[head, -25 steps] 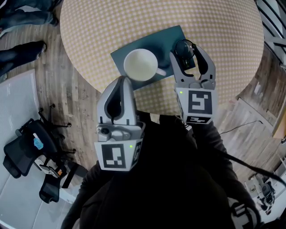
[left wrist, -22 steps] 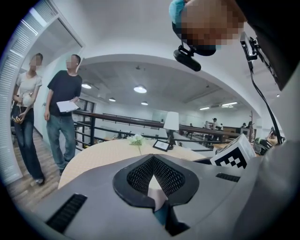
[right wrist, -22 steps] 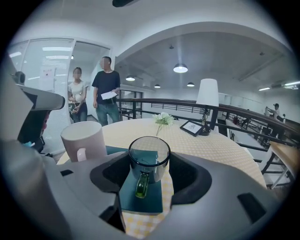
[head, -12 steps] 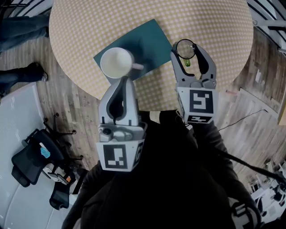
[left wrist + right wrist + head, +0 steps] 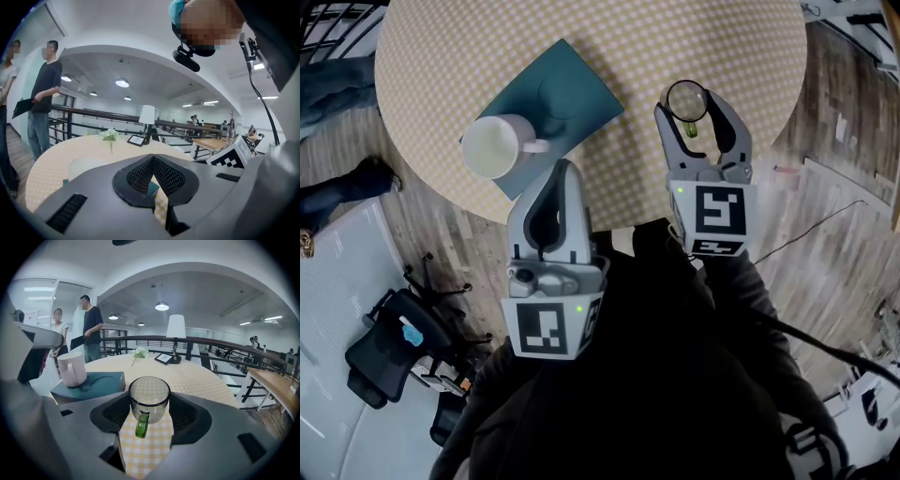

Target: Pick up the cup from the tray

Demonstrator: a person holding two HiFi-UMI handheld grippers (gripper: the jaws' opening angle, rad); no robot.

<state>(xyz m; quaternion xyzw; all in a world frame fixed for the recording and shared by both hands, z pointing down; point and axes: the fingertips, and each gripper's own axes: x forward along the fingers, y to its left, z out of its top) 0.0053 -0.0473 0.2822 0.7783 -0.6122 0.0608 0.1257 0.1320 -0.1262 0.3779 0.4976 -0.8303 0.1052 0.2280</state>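
Observation:
A clear glass cup (image 5: 685,97) with a green handle (image 5: 141,426) sits between the jaws of my right gripper (image 5: 687,105), which is shut on it above the checked round table (image 5: 694,37). The right gripper view shows the glass cup (image 5: 149,394) held mouth-forward, its handle hanging down. To the left lies the teal tray (image 5: 577,84) with a white mug (image 5: 494,146) on its near-left corner; the same mug (image 5: 72,369) and tray (image 5: 103,380) appear left of the jaws. My left gripper (image 5: 561,173) is shut and empty, just short of the table's near edge.
At the table's far side stand a lamp (image 5: 176,329), a small frame (image 5: 165,358) and a flower (image 5: 139,353). Two people (image 5: 91,326) stand beyond the table on the left. A black office chair (image 5: 389,347) is on the floor at lower left. A railing runs behind the table.
The right gripper with the glass cup has come away from the tray's right edge; tray and mug now lie further left in the head view. The left gripper stays shut.

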